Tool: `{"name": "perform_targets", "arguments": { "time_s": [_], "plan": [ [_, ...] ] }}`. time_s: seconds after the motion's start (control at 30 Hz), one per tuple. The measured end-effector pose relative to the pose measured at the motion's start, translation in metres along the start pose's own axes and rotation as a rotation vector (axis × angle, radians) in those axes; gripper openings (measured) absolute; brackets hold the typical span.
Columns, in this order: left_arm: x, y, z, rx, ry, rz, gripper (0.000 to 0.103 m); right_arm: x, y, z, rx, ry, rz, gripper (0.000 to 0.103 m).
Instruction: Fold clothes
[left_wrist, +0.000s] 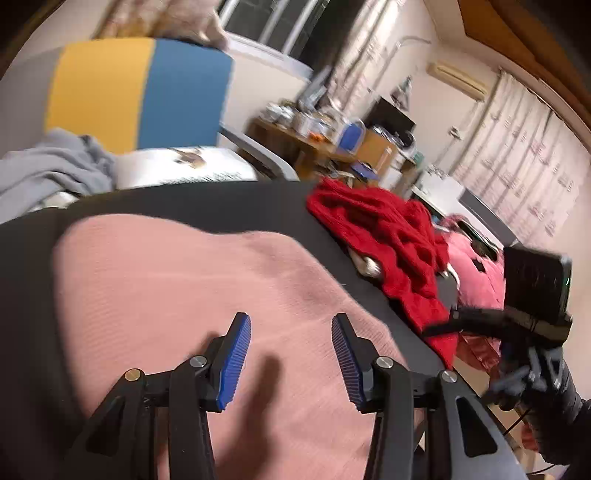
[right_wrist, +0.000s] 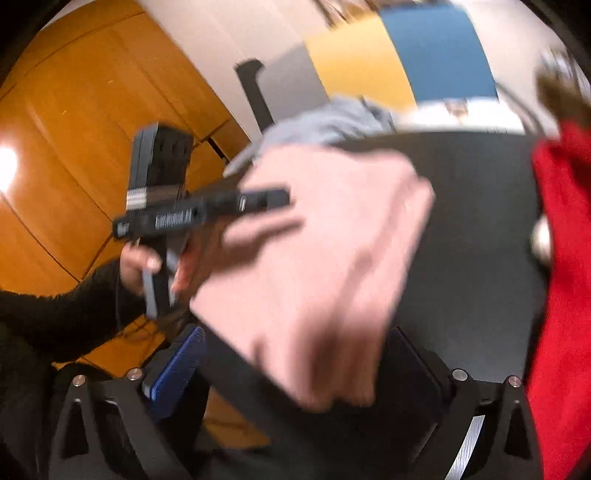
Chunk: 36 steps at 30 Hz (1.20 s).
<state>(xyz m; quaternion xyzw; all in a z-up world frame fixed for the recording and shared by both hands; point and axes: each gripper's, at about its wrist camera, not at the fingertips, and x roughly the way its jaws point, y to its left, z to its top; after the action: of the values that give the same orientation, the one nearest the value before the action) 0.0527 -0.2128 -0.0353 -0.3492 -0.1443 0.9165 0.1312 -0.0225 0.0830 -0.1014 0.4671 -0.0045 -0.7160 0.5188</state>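
The left gripper (left_wrist: 291, 360) hangs just above the pink garment (left_wrist: 184, 295), its blue pads spread apart with nothing between them. The right gripper (right_wrist: 291, 373) also stands spread at the near edge of the pink cloth; the blur makes it hard to say whether it touches. The garment lies on the black table (left_wrist: 221, 199) as a compact, roughly squared shape with straight edges, which would fit a fold nearly finished or a flat piece about to be doubled over. Any next move needs a firm pinch on an edge. Farther off lie a crumpled red sweater (left_wrist: 388, 236) and a grey garment (left_wrist: 55, 166).
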Motion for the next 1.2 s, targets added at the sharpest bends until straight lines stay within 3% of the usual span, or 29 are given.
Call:
{"name": "perform_targets", "arguments": {
  "time_s": [0.23, 0.33, 0.43, 0.5, 0.6, 0.67, 0.77, 0.83, 0.87, 0.9, 1.0, 1.2],
  "plan": [
    [-0.004, 0.021, -0.039, -0.014, 0.038, 0.044, 0.046, 0.049, 0.019, 0.041, -0.092, 0.003, -0.158, 0.101],
    [-0.002, 0.026, -0.051, -0.049, 0.017, 0.028, 0.041, 0.07, 0.027, 0.059, -0.132, 0.005, -0.225, 0.102],
    [-0.011, 0.03, -0.04, -0.088, -0.033, -0.019, 0.04, 0.08, 0.036, 0.023, -0.363, -0.058, -0.339, 0.102],
    [-0.019, 0.035, -0.024, -0.105, -0.073, -0.056, 0.046, 0.083, 0.04, 0.02, -0.372, -0.09, -0.388, 0.103],
    [-0.023, 0.051, 0.009, -0.085, -0.099, -0.052, 0.046, 0.085, 0.036, 0.026, -0.332, -0.101, -0.398, 0.103],
    [-0.014, 0.062, 0.028, -0.061, -0.07, -0.079, 0.046, 0.089, 0.033, 0.028, -0.333, -0.109, -0.398, 0.103],
    [0.013, 0.07, 0.046, 0.006, 0.004, -0.048, 0.046, 0.093, 0.031, 0.03, -0.335, -0.122, -0.397, 0.103],
    [0.047, 0.078, 0.046, 0.039, 0.1, 0.046, 0.045, 0.093, 0.03, 0.03, -0.336, -0.13, -0.394, 0.103],
    [0.065, 0.083, 0.045, 0.054, 0.152, 0.099, 0.04, 0.087, 0.034, 0.024, -0.336, -0.135, -0.393, 0.103],
    [0.077, 0.085, 0.042, 0.082, 0.161, 0.144, 0.04, 0.086, 0.033, 0.023, -0.335, -0.14, -0.391, 0.103],
    [0.082, 0.089, 0.035, 0.022, 0.1, 0.154, 0.04, 0.085, 0.03, 0.023, -0.329, -0.152, -0.384, 0.103],
    [0.071, 0.083, 0.03, 0.009, 0.044, 0.16, 0.04, 0.091, 0.026, 0.023, -0.317, -0.162, -0.372, 0.103]
  ]
}}
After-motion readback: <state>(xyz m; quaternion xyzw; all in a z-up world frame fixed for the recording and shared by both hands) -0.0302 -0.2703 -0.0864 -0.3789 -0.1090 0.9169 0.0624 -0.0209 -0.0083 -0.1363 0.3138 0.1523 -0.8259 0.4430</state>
